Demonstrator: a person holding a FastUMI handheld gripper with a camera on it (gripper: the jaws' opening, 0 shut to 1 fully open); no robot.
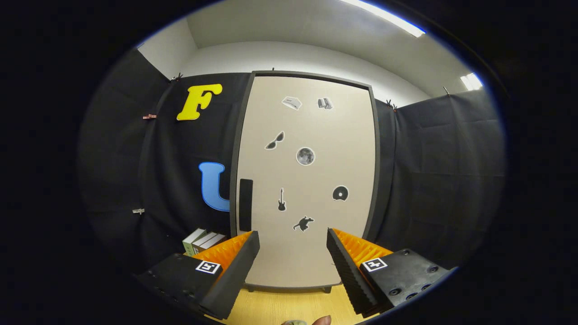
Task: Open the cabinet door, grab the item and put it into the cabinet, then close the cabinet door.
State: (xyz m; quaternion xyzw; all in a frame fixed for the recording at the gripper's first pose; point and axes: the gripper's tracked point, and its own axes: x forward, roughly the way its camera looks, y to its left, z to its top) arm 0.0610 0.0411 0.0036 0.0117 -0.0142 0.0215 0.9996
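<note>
Below my open claw (292, 243) runs a pale yellow wooden worktop (289, 307). On it stands a tall beige cabinet with a dark frame (307, 180), door closed, and just left of it a small stack of grey-and-green books (202, 241) lies.
</note>
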